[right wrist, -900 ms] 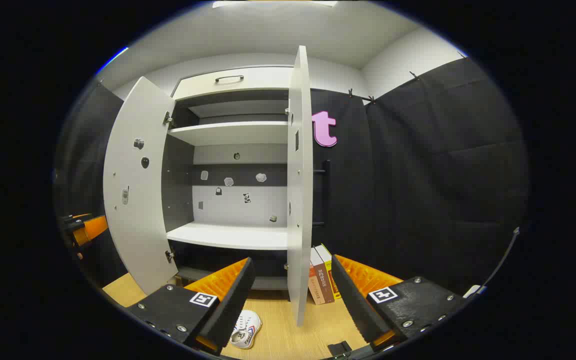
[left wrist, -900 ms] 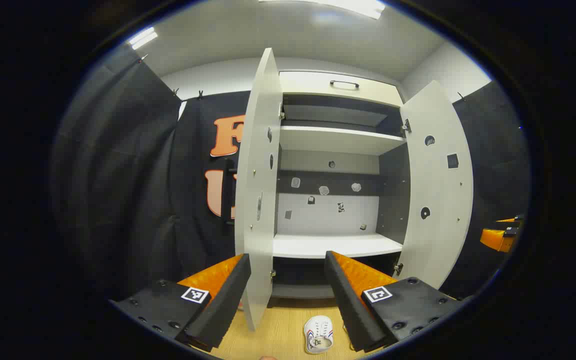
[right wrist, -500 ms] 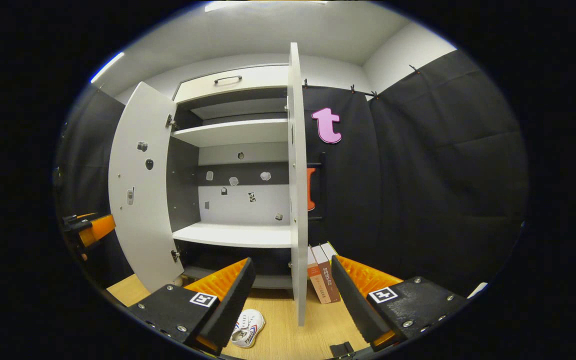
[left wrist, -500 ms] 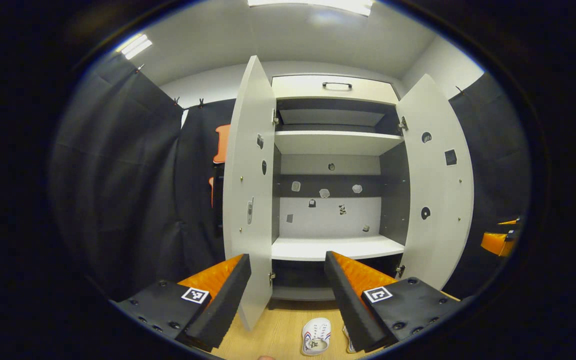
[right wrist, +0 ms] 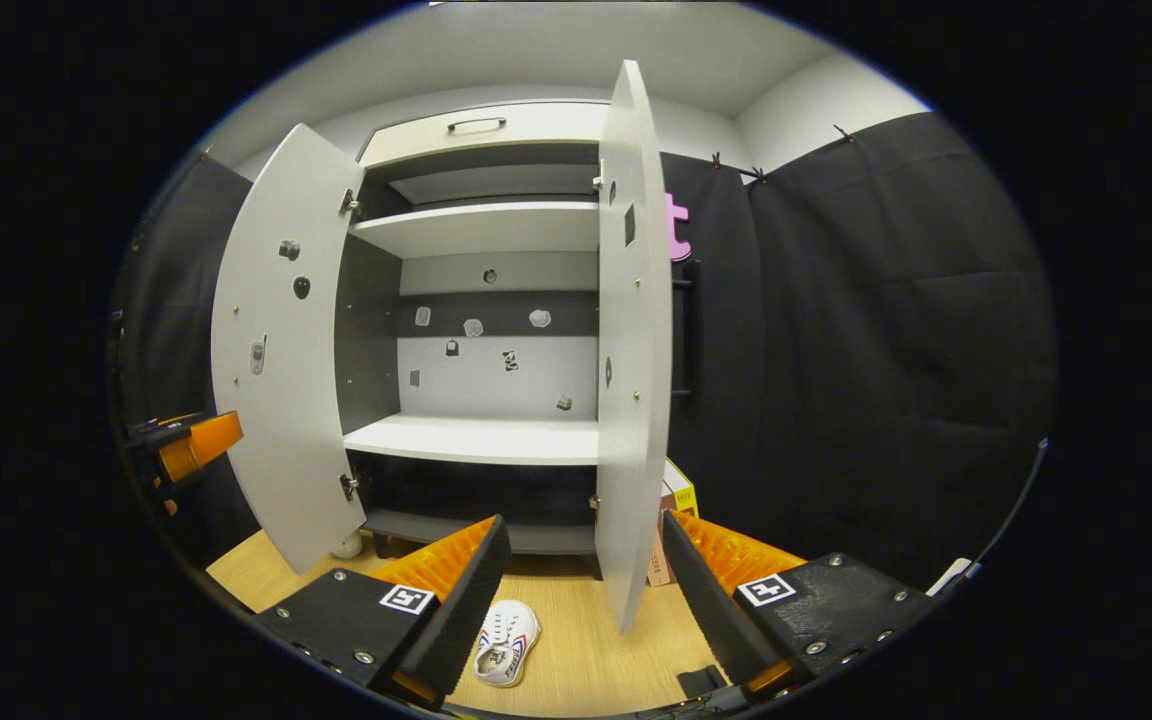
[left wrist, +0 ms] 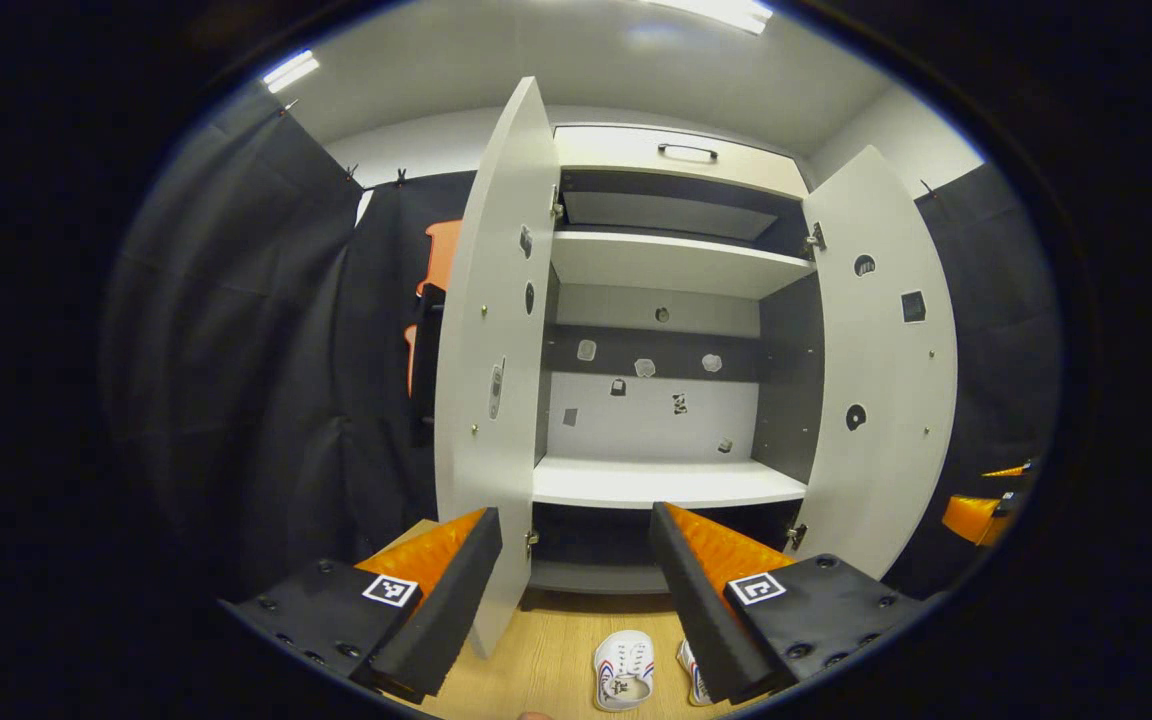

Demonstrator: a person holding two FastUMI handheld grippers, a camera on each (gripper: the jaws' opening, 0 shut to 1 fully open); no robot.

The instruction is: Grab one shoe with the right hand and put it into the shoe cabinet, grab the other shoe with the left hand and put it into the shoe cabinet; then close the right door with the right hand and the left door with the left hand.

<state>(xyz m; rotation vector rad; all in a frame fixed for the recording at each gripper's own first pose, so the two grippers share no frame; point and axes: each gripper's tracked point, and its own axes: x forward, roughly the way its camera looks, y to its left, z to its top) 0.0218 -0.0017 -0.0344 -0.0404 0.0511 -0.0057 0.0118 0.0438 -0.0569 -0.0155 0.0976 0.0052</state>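
Booth: black cloth walls, wood floor point(left wrist: 556, 660).
Left gripper view: I see the cabinet point(left wrist: 666, 480) with both doors open; my left gripper point(left wrist: 576, 590) is spread, empty; two shoes point(left wrist: 623, 670) lie on the floor below it.
Right gripper view: my right gripper point(right wrist: 586, 590) is spread, empty; one shoe point(right wrist: 506, 642) lies near its left finger; books point(right wrist: 674, 520) stand behind the right door point(right wrist: 631, 380).

Print on the books point(right wrist: 678, 497) is perhaps too small to read
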